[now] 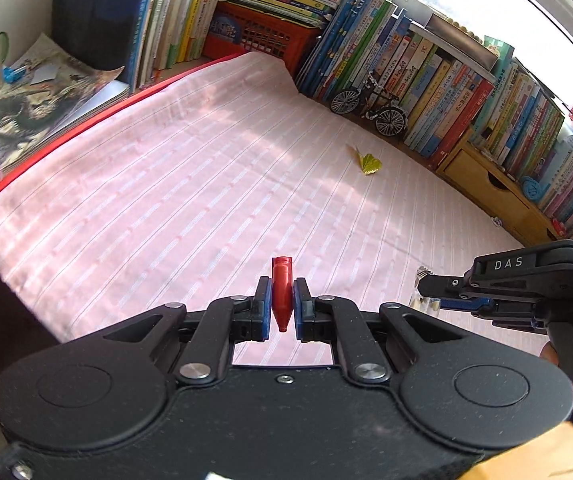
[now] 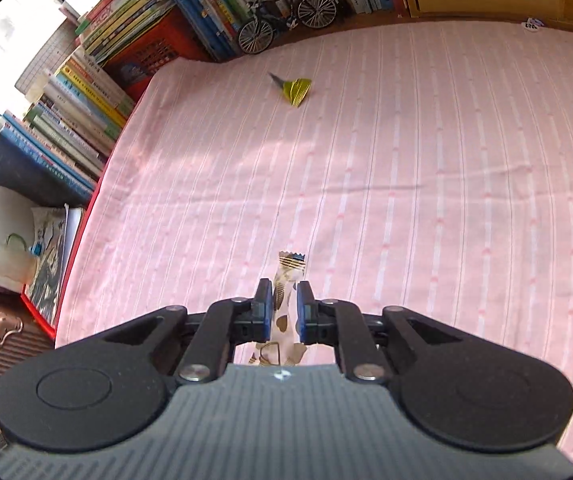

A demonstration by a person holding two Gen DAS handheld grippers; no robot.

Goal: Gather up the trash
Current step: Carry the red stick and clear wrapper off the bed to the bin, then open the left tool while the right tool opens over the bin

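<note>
Carrying 2 finds: left gripper [image 1: 282, 306] clenched on a red tube [image 1: 282, 290], right gripper [image 2: 284, 310] pinching a candy wrapper [image 2: 286, 300]. Yellow-green wrapper [image 2: 296, 90] lies far ahead of both fingertips; drop-off likely comes first.

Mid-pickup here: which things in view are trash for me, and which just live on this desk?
Trash:
- red cap, held in the left gripper
- spotted wrapper, held in the right gripper
- yellow wrapper, loose on the pink cloth

Leave:
- toy bicycle
- books
- wooden drawer
</note>
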